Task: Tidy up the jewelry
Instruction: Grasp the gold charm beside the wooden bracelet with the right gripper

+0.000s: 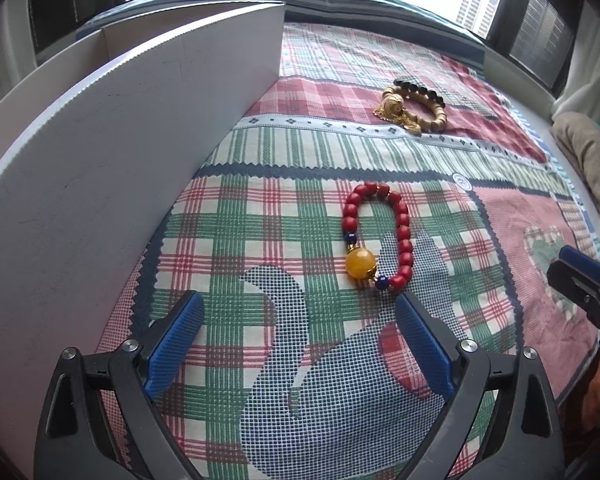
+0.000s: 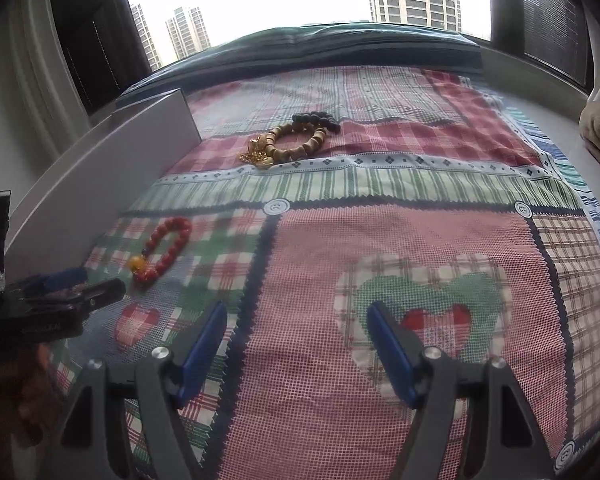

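A red bead bracelet (image 1: 380, 236) with a big yellow bead lies on the plaid cloth, just ahead of my open, empty left gripper (image 1: 300, 312). It also shows in the right wrist view (image 2: 162, 250). Farther back lies a heap of wooden and dark bead bracelets with a gold piece (image 1: 414, 110), which the right wrist view also shows (image 2: 292, 140). A white box (image 1: 100, 152) stands to the left. My right gripper (image 2: 296, 320) is open and empty over the pink patch, right of the red bracelet.
The patchwork cloth (image 2: 380, 208) covers a surface by a window. The white box wall (image 2: 100, 168) runs along the left. A beige cushion (image 1: 588, 160) sits at the right edge. The left gripper appears at the left in the right wrist view (image 2: 60, 292).
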Tool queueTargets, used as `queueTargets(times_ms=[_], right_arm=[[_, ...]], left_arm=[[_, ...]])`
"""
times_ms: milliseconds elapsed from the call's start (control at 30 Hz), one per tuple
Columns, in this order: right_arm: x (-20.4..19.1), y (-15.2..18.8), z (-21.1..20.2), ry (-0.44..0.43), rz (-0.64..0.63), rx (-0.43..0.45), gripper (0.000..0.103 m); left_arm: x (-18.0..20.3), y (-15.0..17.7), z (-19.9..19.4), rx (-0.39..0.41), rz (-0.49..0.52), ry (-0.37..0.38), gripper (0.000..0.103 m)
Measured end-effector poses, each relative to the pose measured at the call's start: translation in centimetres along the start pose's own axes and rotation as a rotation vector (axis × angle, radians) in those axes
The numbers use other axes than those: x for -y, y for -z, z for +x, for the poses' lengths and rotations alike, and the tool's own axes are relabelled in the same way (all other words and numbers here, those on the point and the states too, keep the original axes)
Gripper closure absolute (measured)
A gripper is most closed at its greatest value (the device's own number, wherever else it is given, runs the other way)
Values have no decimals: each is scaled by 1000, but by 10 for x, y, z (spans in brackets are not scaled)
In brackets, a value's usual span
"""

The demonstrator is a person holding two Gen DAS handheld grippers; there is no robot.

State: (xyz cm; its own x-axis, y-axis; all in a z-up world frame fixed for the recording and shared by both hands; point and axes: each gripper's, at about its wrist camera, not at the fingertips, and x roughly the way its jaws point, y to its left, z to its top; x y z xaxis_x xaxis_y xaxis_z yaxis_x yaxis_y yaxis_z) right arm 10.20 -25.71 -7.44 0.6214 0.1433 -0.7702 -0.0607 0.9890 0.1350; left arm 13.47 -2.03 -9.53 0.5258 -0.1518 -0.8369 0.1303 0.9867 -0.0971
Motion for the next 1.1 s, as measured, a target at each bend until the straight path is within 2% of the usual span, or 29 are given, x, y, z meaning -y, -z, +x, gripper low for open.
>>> queueTargets(times_ms=[167,233,400,567,633,667,700,767,833,867,1000,1100], right_arm=[[-9,-34,11,-133,-41,5,29],[-11,-51,26,-187,-34,-11,29],[-20,-97,79,-276,10,-72,38],[-19,-130,146,-186,49,-189,44],[-23,-141,156,-173,49,-185,47],[-25,-146,160,-170,48,-184,51],[-28,-151,165,-169,50,-194,60],[-31,-158,172,-140,38,-189,65],[-36,-163,175,-103,0,-184,79],[-37,-163,176,-85,-23,-188,91],[-32,-154,161,-125,-21,-192,91],[-27,-136,129,-204,-19,-173,91]], left_arm=[[-5,4,-2,-4,-18,4,6],[-8,7,-8,-1,-25,8,6],[-21,14,-20,-4,-63,10,6],[-32,23,-30,-5,-93,24,6],[-34,25,-31,-9,-102,26,6],[-35,25,-30,-13,-107,31,6],[-36,25,-30,-17,-111,35,6],[-36,25,-28,-24,-113,35,6],[-36,26,-29,-22,-110,28,6],[-36,27,-29,-21,-108,27,6],[-36,35,-32,-25,-103,26,6],[-34,36,-30,-30,-100,22,6]])
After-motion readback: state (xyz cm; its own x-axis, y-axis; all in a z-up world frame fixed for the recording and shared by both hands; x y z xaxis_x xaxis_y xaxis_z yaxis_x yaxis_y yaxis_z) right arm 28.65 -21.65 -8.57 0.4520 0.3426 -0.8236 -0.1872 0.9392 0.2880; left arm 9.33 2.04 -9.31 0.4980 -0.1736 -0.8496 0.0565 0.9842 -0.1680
